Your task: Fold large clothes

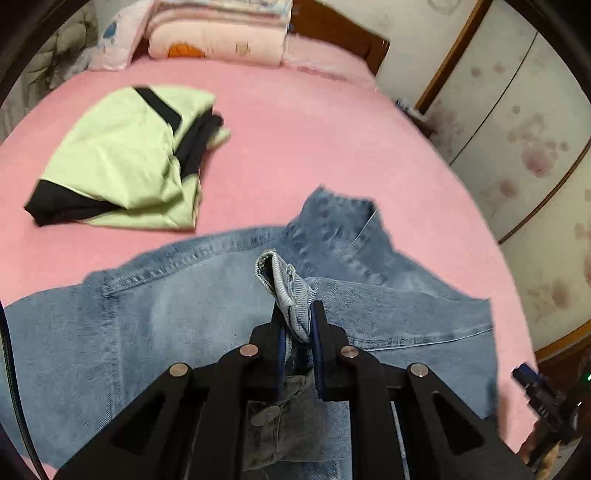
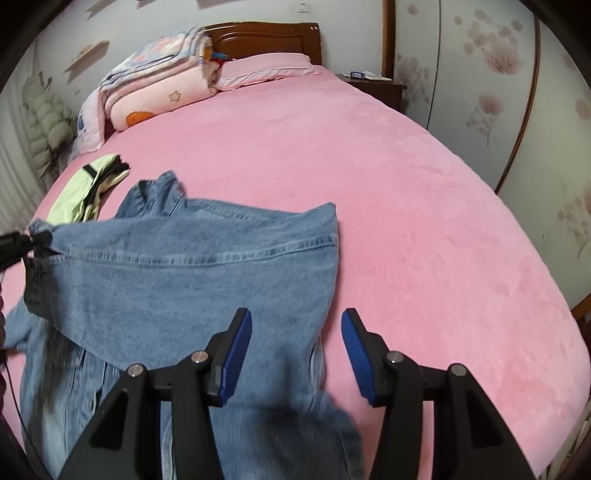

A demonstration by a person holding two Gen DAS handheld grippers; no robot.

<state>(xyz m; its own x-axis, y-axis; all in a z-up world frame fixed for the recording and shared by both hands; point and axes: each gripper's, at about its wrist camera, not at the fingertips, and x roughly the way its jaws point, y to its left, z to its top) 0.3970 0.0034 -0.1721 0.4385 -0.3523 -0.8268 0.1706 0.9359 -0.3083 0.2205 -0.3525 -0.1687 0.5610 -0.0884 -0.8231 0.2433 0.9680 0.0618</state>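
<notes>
Pink bed (image 2: 369, 166), left gripper (image 1: 297, 317) pinching denim shirt (image 1: 166, 314)

A denim shirt (image 1: 184, 314) lies spread across the lower part of the bed (image 1: 295, 129). A folded garment (image 1: 122, 158) sits upper left of it. Stacked blankets (image 1: 218, 33) and a pillow (image 2: 266, 68) rest at the top, against the headboard (image 2: 266, 37).

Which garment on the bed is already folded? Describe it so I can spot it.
On the pink bed, look beyond the denim shirt toward the stacked quilts. The folded top lies there alone: pale green with black trim, unlike the blue denim.
</notes>
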